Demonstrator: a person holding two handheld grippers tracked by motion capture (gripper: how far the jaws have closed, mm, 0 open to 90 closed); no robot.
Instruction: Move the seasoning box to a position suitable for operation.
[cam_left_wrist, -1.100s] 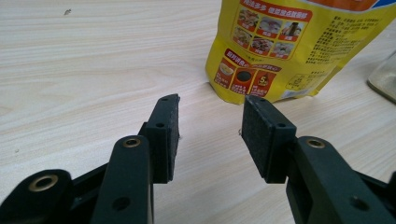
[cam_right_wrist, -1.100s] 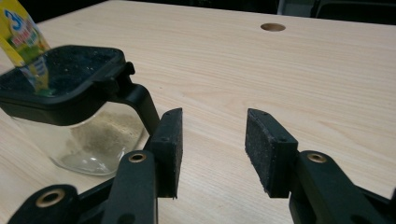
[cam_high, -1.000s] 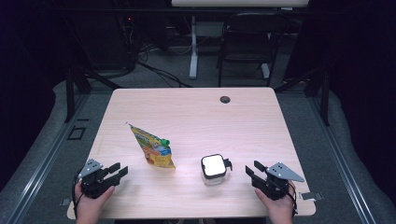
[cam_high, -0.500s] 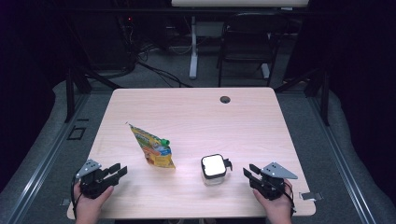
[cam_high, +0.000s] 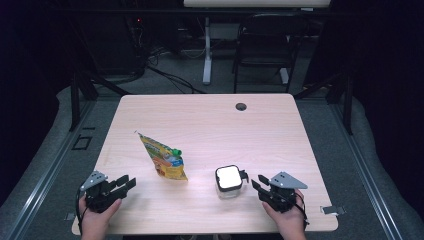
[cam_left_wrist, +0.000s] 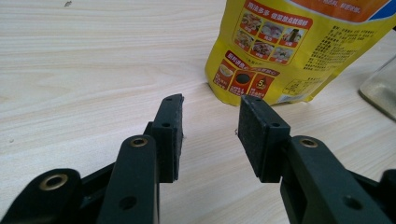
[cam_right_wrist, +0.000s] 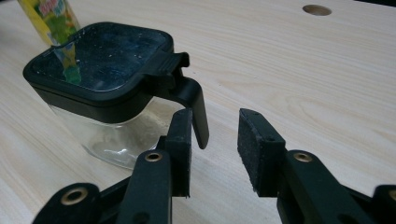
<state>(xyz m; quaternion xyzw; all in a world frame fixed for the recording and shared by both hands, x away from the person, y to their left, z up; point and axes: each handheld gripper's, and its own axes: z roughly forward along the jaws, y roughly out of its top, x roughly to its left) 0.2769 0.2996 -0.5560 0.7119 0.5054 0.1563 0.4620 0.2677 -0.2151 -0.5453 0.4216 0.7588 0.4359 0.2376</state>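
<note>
A yellow printed pouch (cam_high: 162, 157) with a green cap stands on the wooden table (cam_high: 210, 125), left of centre. The left gripper view has the pouch (cam_left_wrist: 289, 51) just beyond my left gripper (cam_left_wrist: 210, 112). That left gripper (cam_high: 125, 183) lies at the front left, open, its jaws having just closed a little with nothing between them. A clear glass jar (cam_high: 230, 181) with a black lid sits at the front right. My right gripper (cam_high: 258, 185) is open beside it. The jar's lid handle (cam_right_wrist: 194, 100) stands just ahead of the right gripper (cam_right_wrist: 215, 121). Its jaws have just been opening, and no pad presses on anything.
A round cable hole (cam_high: 241, 106) lies near the table's far edge. Behind the table stand a chair (cam_high: 265, 45) and a white stand leg (cam_high: 206, 55) in a dark room. Bare wood stretches across the far half of the table.
My right gripper has slid left toward the jar and its jaws stand narrower than a second ago. The left gripper, the pouch and the jar have stayed in place.
</note>
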